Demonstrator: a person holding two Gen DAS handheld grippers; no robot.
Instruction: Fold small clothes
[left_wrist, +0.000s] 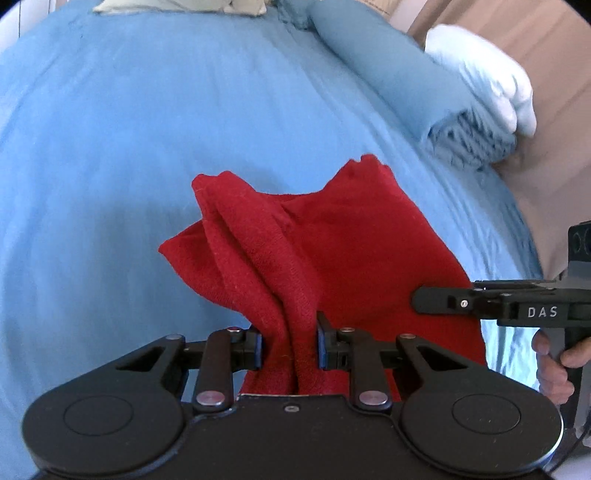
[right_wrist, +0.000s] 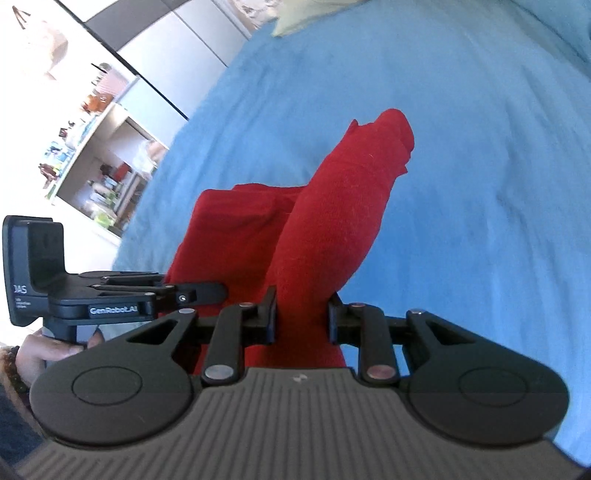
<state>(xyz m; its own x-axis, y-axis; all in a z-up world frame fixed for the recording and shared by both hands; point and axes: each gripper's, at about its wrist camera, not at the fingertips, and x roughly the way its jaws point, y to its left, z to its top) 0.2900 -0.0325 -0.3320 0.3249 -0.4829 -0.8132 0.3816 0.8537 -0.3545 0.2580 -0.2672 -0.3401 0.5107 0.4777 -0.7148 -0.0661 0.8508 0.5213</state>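
A small red cloth (left_wrist: 332, 251) hangs bunched over a blue bedsheet (left_wrist: 147, 147). My left gripper (left_wrist: 290, 343) is shut on one gathered edge of it, with folds of red fabric between its jaws. My right gripper (right_wrist: 302, 319) is shut on another edge of the same red cloth (right_wrist: 332, 221), which rises in a thick roll from its jaws. Each gripper shows in the other's view: the right one (left_wrist: 424, 301) at the cloth's right side, the left one (right_wrist: 207, 293) at its left side.
A folded blue blanket (left_wrist: 406, 85) and a white pillow (left_wrist: 487, 74) lie at the bed's far right. A pale cloth (left_wrist: 177, 7) lies at the far edge. Shelves with clutter (right_wrist: 99, 147) stand beyond the bed's left side.
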